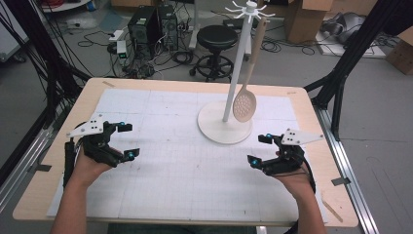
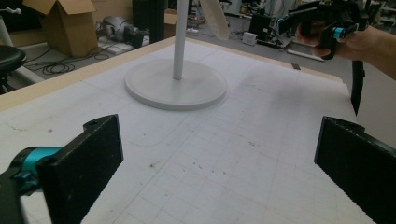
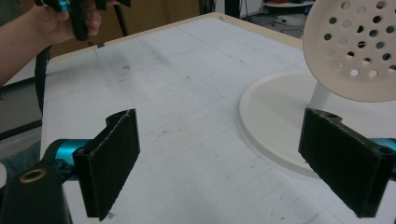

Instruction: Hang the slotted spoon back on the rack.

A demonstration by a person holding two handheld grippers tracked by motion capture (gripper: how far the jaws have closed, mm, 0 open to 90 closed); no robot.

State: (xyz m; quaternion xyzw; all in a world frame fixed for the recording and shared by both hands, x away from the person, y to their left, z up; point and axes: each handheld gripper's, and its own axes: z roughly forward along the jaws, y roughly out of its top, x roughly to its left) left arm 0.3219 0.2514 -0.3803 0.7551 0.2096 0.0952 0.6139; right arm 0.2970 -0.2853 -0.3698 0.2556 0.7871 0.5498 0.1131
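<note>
A white hanging stand with a round base rises at the back right of the mat. A beige perforated spoon hangs from its top hooks, its bowl low beside the pole. My left gripper hovers at the mat's left, open and holding nothing. My right gripper stands open just in front of the base, also holding nothing. In the left gripper view the black jaws frame the base. In the right gripper view the jaws stand wide, with the spoon bowl up at the right.
A white gridded mat covers the wooden table. A small wooden stick lies near the front right corner. Beyond the table stand a black stool, computer towers and cardboard boxes. Black frame posts flank the table.
</note>
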